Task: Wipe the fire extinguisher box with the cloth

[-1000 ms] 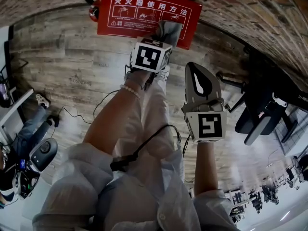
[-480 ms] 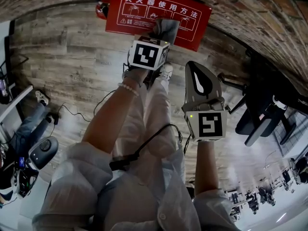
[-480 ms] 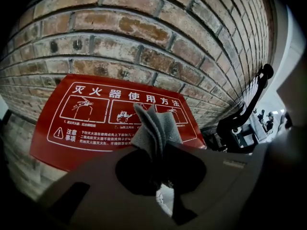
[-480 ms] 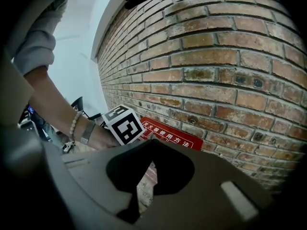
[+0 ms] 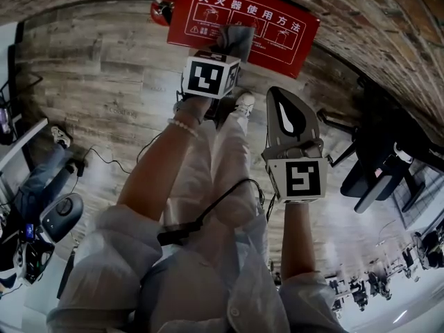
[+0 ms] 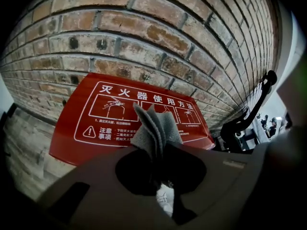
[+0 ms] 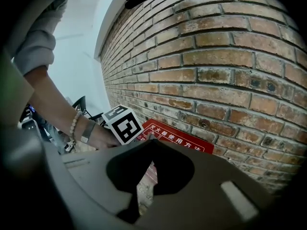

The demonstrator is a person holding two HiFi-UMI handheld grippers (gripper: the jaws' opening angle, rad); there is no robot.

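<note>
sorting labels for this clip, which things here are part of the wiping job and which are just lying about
Part of the job:
- cloth, pinched in the left gripper
- red box, standing against the brick wall

Just about:
- black chair, off to the right
- right gripper, shut on nothing, held back from the box

Fire extinguisher box (image 6: 86, 128): smooth red face, slight sheen, white printed markings.
Cloth (image 6: 156, 126): grey, soft, fine woven texture, matt.
Wall (image 6: 144, 28): rough brick, matt, recessed mortar joints.
Floor (image 5: 104, 82): wood-grain planks, weathered look, matt.
Left claw (image 6: 158, 146): smooth matt grey plastic.
</note>
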